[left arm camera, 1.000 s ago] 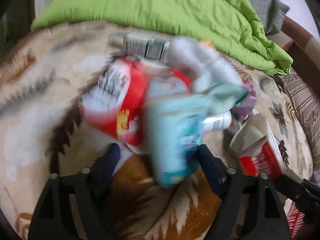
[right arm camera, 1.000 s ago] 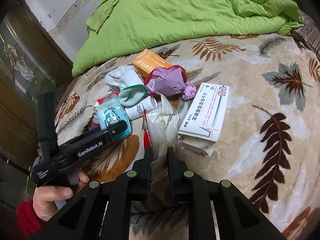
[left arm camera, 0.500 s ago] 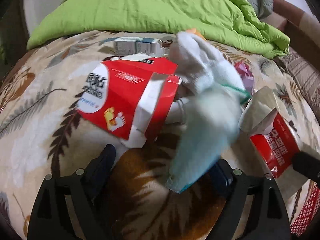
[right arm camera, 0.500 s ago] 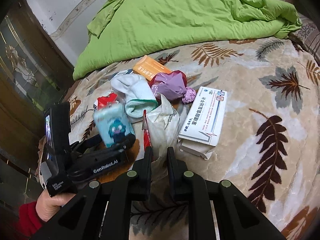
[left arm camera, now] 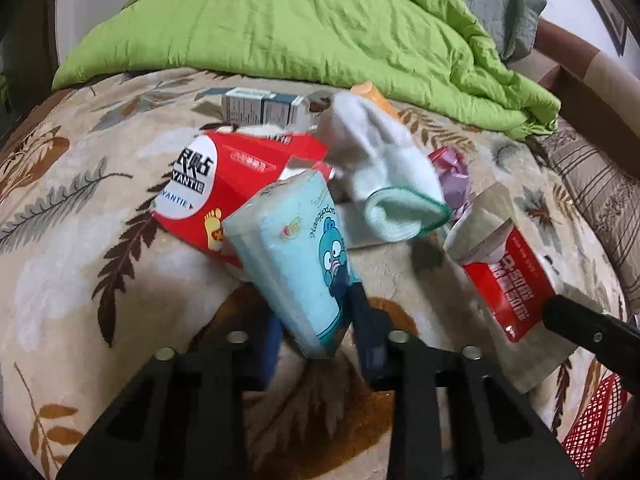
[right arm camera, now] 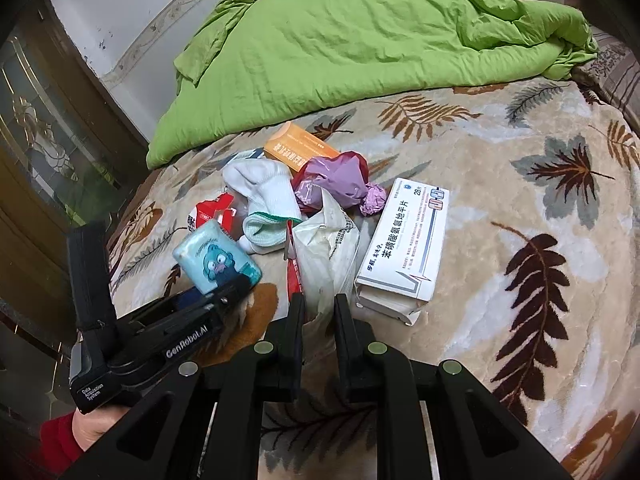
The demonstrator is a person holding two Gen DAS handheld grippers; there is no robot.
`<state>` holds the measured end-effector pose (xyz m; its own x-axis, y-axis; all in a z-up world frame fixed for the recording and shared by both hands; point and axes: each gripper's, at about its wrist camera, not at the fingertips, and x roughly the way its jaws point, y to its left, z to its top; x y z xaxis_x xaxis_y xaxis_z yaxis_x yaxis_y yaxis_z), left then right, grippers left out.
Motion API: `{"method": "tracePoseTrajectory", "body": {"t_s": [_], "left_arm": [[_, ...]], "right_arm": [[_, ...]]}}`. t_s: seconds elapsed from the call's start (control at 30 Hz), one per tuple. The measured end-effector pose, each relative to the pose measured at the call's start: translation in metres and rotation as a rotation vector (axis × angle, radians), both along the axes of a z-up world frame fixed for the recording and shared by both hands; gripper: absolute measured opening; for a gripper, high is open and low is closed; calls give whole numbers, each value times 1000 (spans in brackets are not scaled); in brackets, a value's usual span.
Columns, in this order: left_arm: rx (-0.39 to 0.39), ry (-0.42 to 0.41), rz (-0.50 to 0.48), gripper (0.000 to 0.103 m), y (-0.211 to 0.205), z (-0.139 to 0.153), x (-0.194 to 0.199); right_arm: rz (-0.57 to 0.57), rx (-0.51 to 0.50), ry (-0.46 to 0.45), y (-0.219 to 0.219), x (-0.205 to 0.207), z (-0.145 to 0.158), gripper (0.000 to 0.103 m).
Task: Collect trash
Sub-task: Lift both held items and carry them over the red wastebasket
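A light blue tissue pack (left arm camera: 296,264) with a cartoon face stands tilted between the pads of my left gripper (left arm camera: 316,320). The jaws are closing and the pads press its lower end. From the right wrist, the same pack (right arm camera: 216,260) sits at the left gripper's (right arm camera: 236,286) tip, just above the blanket. My right gripper (right arm camera: 320,304) is shut on a crumpled white and red pouch (right arm camera: 324,256). The trash pile behind holds a red box (left arm camera: 224,184), a white sock (right arm camera: 268,192), a purple wrapper (right arm camera: 336,176) and an orange box (right arm camera: 296,148).
A white medicine box (right arm camera: 408,248) lies right of the pouch on the leaf-patterned blanket (right arm camera: 520,160). A green duvet (right arm camera: 360,40) is heaped behind the pile. A small white and blue carton (left arm camera: 264,110) lies at the back. A red mesh basket (left arm camera: 592,420) shows at lower right.
The left jaws stood wide around the blurred, moving tissue pack; now they have closed onto it and it is steady and tilted. The right gripper and its pouch have stayed put.
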<state>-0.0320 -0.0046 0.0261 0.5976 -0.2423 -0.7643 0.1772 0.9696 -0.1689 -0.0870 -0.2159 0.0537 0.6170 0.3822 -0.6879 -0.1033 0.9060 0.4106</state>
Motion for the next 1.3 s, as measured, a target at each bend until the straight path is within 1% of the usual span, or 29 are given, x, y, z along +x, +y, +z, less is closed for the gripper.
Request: {"method": "tracePoseTrajectory", "body": {"t_s": [0.07,0.17,0.4,0.57,0.83,1.1,1.3], "left_arm": [[14,-27,-9,20,-2,4,-4],[29,-73,-33,15,-7,13,-14],[47,-173,-53,14,-7,33,-45],[26,-186,-63,13,-5,38,-56],[73,-211,-59,13,-12,42,-73],[117,-245,-80,13,-21,47,-91],[124,-244,-103,13,-27,48,-98]], "right_arm": [[-2,-8,-10,0,-2,2,15],[-6,-30,-40,3,-8,7,15],[-24,-102,-133,10,-28,24,15],[-8,-129,-145,16,-36,26,15],[-13,-107,-128,13,-53,25,15],[-11,-96,-123,9,-68,27,15],[-23,-76,-112,1,-78,27,15]]}}
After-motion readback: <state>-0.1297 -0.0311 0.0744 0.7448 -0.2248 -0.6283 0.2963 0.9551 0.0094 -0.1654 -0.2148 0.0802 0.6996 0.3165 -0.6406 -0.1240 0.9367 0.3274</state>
